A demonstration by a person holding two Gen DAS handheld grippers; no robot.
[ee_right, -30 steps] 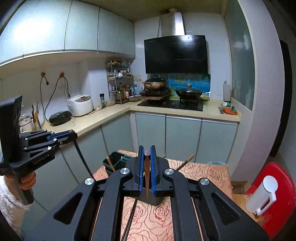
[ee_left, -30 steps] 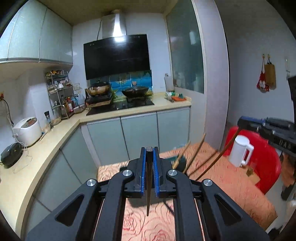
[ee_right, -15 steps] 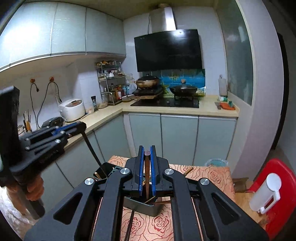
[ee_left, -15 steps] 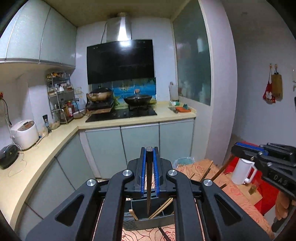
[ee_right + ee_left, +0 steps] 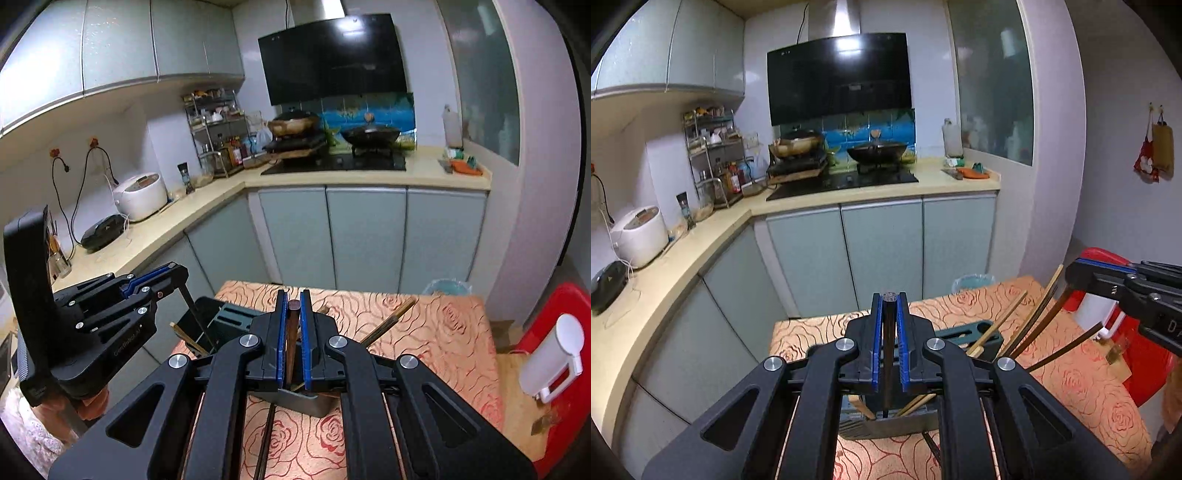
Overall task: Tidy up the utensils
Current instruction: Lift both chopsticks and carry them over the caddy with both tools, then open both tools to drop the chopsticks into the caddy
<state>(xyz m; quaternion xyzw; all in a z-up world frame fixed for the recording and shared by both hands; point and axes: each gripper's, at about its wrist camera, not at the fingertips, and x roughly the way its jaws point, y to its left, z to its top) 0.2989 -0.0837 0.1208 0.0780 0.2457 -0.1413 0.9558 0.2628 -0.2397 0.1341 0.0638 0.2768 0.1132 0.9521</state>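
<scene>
Grippers: two, left gripper and right gripper
Held chopsticks: two, dark chopstick, brown chopstick
Utensil holder: one
Woks on far stove: two
Rice cooker: one, left
White jug: one, right

holder mostly behind gripper

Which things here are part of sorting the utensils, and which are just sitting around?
Part of the job:
- left claw, shut on a dark chopstick
- right claw, shut on a brown chopstick
- utensil holder with chopsticks leaning in it

Just sitting around:
- rice cooker
- wok
- white kettle
- spice rack
</scene>
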